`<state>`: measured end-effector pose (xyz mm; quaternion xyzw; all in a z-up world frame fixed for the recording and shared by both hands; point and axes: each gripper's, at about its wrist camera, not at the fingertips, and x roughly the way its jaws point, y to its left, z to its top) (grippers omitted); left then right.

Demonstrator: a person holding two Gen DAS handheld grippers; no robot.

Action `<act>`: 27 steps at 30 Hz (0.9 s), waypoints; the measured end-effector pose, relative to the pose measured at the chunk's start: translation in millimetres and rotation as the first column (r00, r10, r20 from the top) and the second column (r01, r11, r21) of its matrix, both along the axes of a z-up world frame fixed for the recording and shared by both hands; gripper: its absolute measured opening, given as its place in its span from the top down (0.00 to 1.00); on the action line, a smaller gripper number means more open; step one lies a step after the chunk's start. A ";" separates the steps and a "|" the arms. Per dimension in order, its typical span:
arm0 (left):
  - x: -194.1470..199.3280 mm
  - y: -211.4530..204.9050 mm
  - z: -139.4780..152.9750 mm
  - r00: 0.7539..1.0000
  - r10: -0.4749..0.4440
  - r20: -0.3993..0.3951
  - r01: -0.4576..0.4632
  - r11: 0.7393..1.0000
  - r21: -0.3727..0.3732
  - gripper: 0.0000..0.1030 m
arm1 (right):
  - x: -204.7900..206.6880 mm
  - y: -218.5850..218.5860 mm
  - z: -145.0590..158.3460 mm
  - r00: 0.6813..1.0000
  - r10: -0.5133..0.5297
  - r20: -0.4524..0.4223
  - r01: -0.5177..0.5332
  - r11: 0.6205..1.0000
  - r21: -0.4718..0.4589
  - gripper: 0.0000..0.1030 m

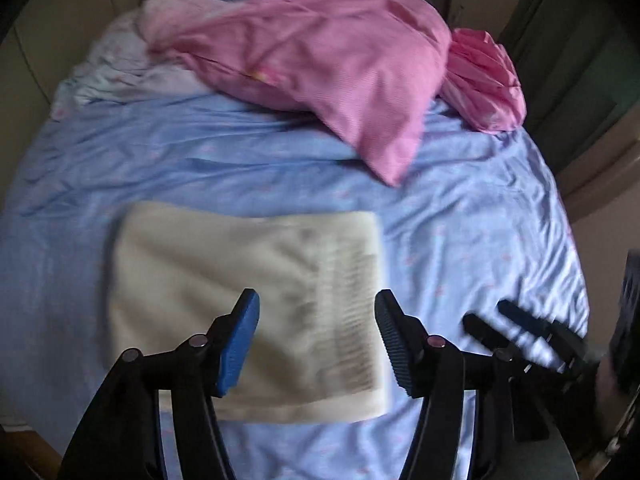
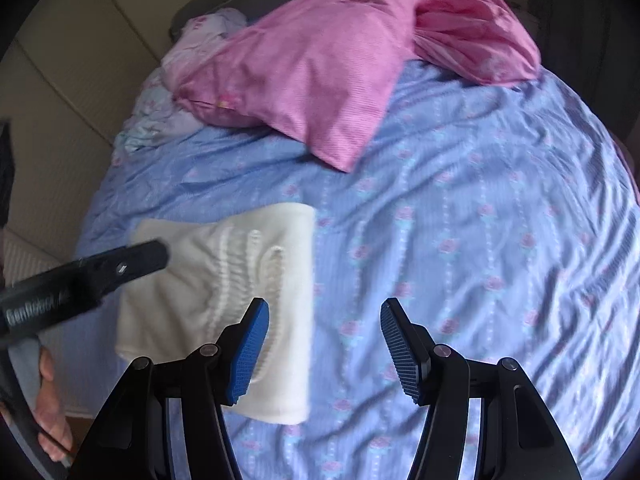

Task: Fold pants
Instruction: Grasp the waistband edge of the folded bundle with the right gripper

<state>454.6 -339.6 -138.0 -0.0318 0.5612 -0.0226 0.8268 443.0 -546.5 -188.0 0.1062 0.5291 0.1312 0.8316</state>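
Cream folded pants (image 1: 248, 312) directly under parted, empty left gripper (image 1: 316, 340), long axis front-to-back; right gripper (image 2: 324, 348) also open, off right edge.

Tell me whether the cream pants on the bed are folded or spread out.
Folded. The cream pants lie as one compact rectangle on the blue bedsheet, no legs trailing out, and neither gripper holds them.

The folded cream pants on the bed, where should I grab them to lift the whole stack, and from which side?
Probably the thick near edge of the cream pants, coming from the near side. They lie flat in a tidy rectangle on the blue sheet, so a low pinch through every layer should hold the fold. Both the left gripper and right gripper are open, holding nothing.
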 end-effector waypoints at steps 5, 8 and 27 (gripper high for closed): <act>-35.2 59.6 -22.4 0.999 0.054 -0.010 -0.052 0.993 0.110 0.35 | 1.9 41.4 -7.4 0.993 0.114 0.027 -0.115 0.992 0.043 0.42; -60.1 99.0 -47.2 0.991 0.114 -0.068 -0.103 0.984 0.143 0.35 | 10.1 66.7 -21.4 0.985 0.169 0.021 -0.169 0.985 0.045 0.42; -97.8 187.3 -133.4 0.912 0.328 -0.246 -0.322 0.944 0.067 0.45 | 70.8 104.9 -99.8 0.983 0.039 -0.181 -0.025 0.997 0.078 0.49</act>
